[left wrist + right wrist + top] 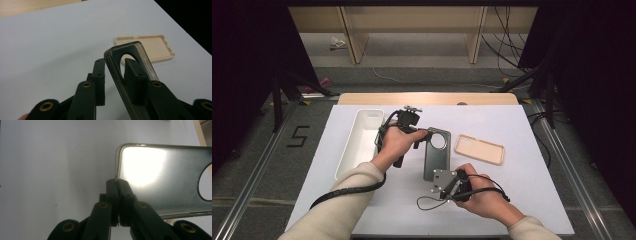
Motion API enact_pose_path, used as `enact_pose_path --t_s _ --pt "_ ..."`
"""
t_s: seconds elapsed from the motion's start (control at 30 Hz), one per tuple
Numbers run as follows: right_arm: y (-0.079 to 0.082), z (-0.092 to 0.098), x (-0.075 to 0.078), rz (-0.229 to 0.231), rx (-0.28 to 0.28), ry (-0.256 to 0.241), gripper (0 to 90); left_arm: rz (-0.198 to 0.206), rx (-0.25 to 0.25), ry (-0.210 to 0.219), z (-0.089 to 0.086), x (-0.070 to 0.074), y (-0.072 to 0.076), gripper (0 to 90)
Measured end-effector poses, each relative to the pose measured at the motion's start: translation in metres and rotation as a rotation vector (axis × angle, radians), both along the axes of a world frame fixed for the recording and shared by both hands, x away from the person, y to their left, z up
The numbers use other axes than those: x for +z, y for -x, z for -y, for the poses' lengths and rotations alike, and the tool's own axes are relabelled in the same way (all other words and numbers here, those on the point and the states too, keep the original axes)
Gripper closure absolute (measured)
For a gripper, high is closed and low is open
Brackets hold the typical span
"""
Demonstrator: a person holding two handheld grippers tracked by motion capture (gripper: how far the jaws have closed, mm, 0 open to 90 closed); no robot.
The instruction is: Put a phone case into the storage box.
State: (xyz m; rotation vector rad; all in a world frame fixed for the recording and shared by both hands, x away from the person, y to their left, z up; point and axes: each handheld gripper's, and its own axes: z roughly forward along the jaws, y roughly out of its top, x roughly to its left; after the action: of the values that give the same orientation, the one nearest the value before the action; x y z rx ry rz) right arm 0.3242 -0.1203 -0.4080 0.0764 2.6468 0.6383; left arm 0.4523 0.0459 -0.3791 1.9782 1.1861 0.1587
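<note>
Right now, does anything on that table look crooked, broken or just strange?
Nothing is broken or spilled. The one odd sight is the dark translucent phone case: it is off the table, tilted on edge. The right tongs pinch its corner shut, while the left tongs straddle its other end, open. The beige phone case and white tray lie flat.

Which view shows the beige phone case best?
The high view: the flat beige rectangular phone case lies whole and unobstructed on the white table. The left gripper view shows it partly behind the translucent grey phone case. The right gripper view reveals a sliver at most.
</note>
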Motion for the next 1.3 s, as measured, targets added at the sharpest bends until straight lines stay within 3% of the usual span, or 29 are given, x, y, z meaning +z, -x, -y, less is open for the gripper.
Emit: enact_pose_path --t_s 0.3,0.67,0.77,0.8,0.87,0.97,1.13,1.3 --pt "0.0007 -0.0014 -0.0014 0.021 0.009 0.019 89.1 -0.016 0.019 0.001 0.0008 -0.0007 0.0004 72.3" --pt "0.0018 -0.0035 -0.0026 0.029 0.010 0.029 89.1 -0.027 0.039 0.005 0.0000 -0.0011 0.0013 80.8" --pt "0.0026 -0.0039 -0.0026 0.046 0.006 0.033 89.0 -0.036 0.044 -0.010 0.0002 -0.0023 0.0007 77.1" --pt "0.0023 -0.0034 -0.0021 0.054 0.000 0.030 89.0 -0.043 0.047 -0.011 0.0005 -0.0031 0.0007 68.4" --pt "0.0022 -0.0028 -0.0014 0.057 0.000 0.024 89.1 -0.048 0.050 -0.011 0.0009 -0.0042 0.0007 63.8" --pt "0.0024 -0.0027 -0.0002 0.061 -0.004 0.022 89.1 -0.051 0.054 -0.010 0.0021 -0.0062 0.0003 61.9" --pt "0.0030 -0.0034 -0.0019 0.061 -0.001 0.030 89.1 -0.039 0.056 0.009 0.0037 -0.0054 0.0000 72.5" --pt "0.0012 -0.0024 -0.0032 0.055 -0.004 0.029 89.1 -0.055 0.063 0.054 0.0035 -0.0017 0.0003 75.7"
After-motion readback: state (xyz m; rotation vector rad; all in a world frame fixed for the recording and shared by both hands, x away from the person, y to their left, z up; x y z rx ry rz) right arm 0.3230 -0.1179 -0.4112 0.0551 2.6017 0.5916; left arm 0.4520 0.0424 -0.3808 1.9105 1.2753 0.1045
